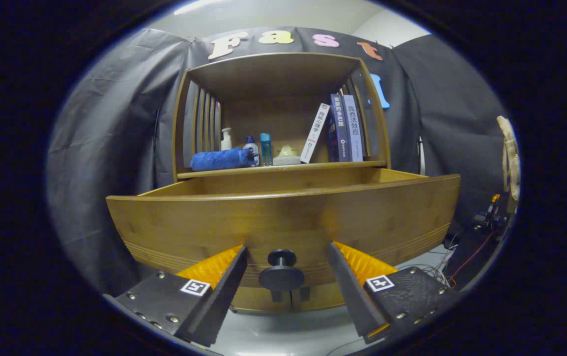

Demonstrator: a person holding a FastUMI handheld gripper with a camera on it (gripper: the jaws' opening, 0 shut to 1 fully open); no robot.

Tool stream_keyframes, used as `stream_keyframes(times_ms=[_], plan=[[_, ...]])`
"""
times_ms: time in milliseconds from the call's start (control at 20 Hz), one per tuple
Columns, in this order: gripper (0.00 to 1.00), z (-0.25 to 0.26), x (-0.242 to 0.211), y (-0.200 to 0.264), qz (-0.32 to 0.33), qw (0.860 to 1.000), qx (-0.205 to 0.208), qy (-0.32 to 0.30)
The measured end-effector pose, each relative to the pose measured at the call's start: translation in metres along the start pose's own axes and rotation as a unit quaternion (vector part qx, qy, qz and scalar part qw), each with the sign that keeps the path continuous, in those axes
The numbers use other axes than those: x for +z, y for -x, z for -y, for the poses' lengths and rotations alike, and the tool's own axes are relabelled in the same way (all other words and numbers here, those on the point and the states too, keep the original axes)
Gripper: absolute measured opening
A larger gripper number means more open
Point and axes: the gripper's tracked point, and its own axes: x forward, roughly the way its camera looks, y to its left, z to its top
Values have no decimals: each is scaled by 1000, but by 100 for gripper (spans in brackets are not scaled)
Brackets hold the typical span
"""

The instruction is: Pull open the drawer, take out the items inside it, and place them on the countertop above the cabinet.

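A wooden drawer stands pulled out from the cabinet, its front panel facing me. Its dark round knob sits between my gripper's fingers, which stand apart on either side without touching it. The gripper is open. The drawer's inside is hidden behind the front panel. Above the drawer runs the countertop, bearing a rolled blue towel, a white pump bottle, a blue bottle, a pale lump and several books.
A wooden shelf frame with slatted sides encloses the countertop. Cables and small equipment lie on the floor to the right of the drawer. A pale wooden object hangs at the far right.
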Motion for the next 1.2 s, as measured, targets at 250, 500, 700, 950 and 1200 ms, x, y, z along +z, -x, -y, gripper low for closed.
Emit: stream_keyframes(times_ms=[250, 500, 700, 950, 1200], plan=[[99, -5, 6, -30, -1, 1000, -2, 9], [99, 1, 9, -46, 0, 1000, 4, 2], [98, 1, 20, -67, 4, 1000, 6, 9], [98, -6, 21, -117, -18, 1000, -3, 21], [98, -8, 24, -143, -10, 1000, -5, 16]])
